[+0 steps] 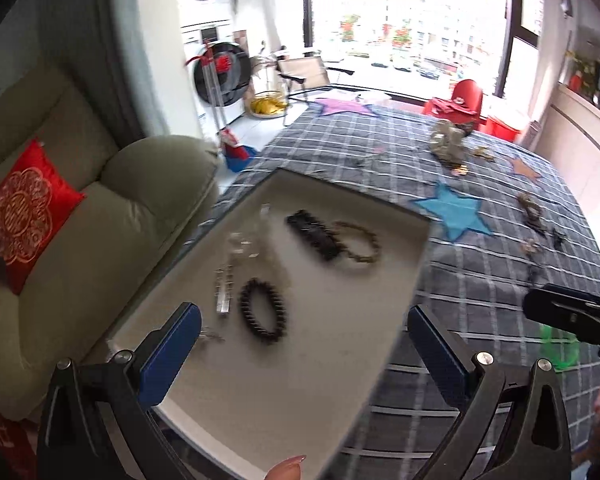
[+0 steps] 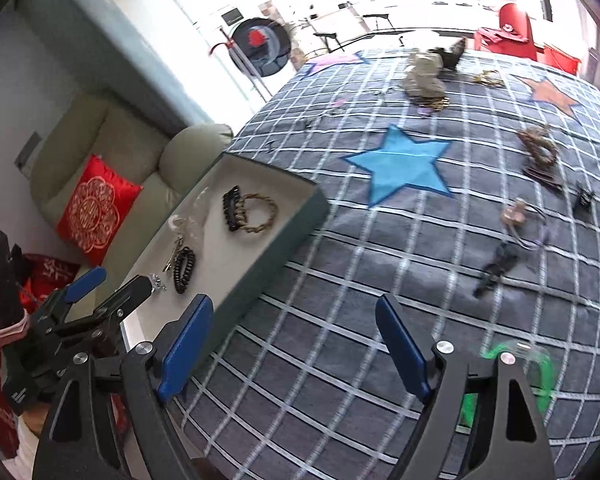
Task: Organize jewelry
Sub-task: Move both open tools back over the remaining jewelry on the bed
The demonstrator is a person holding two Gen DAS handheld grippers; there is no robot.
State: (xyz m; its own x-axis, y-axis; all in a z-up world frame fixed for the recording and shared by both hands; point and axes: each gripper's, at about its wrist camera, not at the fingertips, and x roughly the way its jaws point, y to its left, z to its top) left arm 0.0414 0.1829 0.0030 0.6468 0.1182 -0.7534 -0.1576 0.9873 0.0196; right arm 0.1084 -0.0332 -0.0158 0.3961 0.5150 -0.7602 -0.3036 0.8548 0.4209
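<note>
The left hand-held gripper (image 1: 300, 344) hovers above the near part of the tray (image 1: 380, 312), its blue fingers (image 1: 172, 356) spread wide and holding nothing. In the right wrist view this left hand-held gripper (image 2: 112, 286) reaches in from the left over the near end of the tray (image 2: 300, 208), tilted toward the bed.

The right hand-held gripper (image 2: 296, 344) hangs over the checked bed cover (image 2: 320, 320), just beside the tray, also released and empty.

In the tray lie a black bead bracelet (image 1: 263, 310), a black hair clip (image 1: 313, 240) touching a gold chain bracelet (image 1: 358, 242), and some clear and silver pieces (image 1: 236, 256), too blurred to tell.

More jewelry is scattered on the bed cover: a green bangle (image 2: 536, 368) near the right hand-held gripper's right finger, a brown bracelet (image 2: 538, 148) and a dark necklace (image 2: 500, 260) beyond it.
</note>
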